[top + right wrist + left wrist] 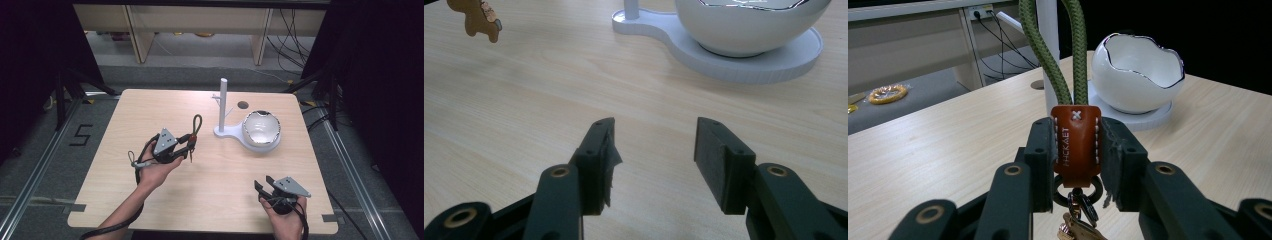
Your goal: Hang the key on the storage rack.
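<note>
A key ring with a green rope loop [197, 124] and a brown leather tab [1076, 142] is clamped in my left gripper [186, 145], which is shut on the tab left of the table's middle. In the left gripper view the pads [1042, 145] press both sides of the tab, the rope [1048, 55] rises above and metal rings hang below. A small brown charm [479, 19] dangles above the table at the top left of the right gripper view. My right gripper [263, 182] rests near the front right edge, open and holding nothing [655, 135].
A white stand with an upright post [223, 102] and a flat base [227, 132] sits right of centre, carrying a white bowl [261, 129] with a jagged rim. A round hole [243, 105] lies in the tabletop behind it. Shelving and cables stand beyond the far edge.
</note>
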Demonstrator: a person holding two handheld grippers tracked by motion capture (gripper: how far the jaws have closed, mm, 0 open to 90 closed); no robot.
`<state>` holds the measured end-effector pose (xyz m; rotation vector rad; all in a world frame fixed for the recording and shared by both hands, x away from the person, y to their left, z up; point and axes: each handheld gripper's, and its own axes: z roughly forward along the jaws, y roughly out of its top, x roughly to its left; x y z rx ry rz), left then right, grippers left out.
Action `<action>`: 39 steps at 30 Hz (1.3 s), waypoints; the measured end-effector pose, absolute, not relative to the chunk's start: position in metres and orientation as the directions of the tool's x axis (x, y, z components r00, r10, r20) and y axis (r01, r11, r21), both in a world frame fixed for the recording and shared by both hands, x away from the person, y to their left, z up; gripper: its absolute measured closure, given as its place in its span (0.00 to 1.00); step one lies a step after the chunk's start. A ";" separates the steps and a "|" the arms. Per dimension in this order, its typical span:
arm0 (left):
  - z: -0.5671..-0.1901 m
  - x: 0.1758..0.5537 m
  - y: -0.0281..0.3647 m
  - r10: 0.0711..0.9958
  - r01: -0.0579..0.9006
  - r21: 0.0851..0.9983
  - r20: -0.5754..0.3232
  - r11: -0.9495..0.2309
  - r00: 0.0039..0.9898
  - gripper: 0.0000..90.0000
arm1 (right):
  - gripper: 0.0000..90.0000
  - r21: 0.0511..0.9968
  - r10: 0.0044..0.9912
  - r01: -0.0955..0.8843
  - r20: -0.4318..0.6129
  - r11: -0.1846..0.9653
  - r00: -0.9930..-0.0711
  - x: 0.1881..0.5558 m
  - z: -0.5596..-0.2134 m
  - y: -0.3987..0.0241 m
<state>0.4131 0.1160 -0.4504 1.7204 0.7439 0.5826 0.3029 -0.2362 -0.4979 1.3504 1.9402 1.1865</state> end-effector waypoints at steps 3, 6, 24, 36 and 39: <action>-0.449 0.415 0.114 0.732 0.180 0.966 0.011 -0.183 0.682 0.75 | 0.57 0.863 0.915 0.488 0.082 0.133 -0.395 0.303 -0.497 -0.236; -0.449 0.416 0.113 0.728 0.175 0.969 0.005 -0.172 0.685 0.75 | 0.57 0.869 0.916 0.474 0.068 0.139 -0.395 0.304 -0.498 -0.236; -0.441 0.424 0.105 0.731 0.171 0.970 0.012 -0.175 0.683 0.75 | 0.57 0.867 0.917 0.483 0.083 0.127 -0.389 0.303 -0.497 -0.237; -0.438 0.428 0.102 0.733 0.166 0.971 0.014 -0.172 0.680 0.75 | 0.57 0.866 0.918 0.481 0.071 0.137 -0.390 0.303 -0.497 -0.237; -0.437 0.429 0.101 0.731 0.165 0.971 0.015 -0.174 0.682 0.75 | 0.57 0.867 0.917 0.480 0.078 0.132 -0.392 0.303 -0.498 -0.237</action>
